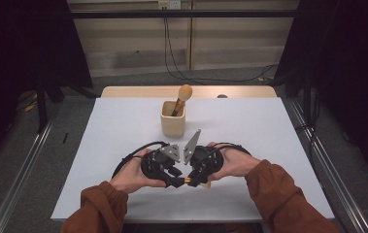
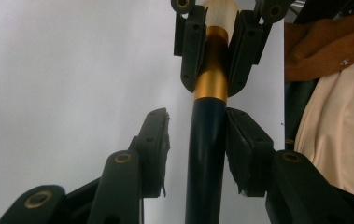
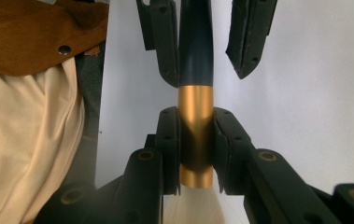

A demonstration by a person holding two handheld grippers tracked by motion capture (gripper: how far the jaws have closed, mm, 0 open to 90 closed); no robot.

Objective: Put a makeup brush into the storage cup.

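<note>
Brush (image 3: 195, 70): smooth dark round handle, gold metal ferrule, pale bristles. My right fingers (image 3: 196, 149) clamped the ferrule; my left fingers (image 2: 198, 140) straddled the handle, one touching, not yet gripping.

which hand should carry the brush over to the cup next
Right, probably. The right claw is clamped on the brush at its gold collar, while the left claw only straddles the dark handle, one pad apart from it. The cup stands just ahead.
</note>
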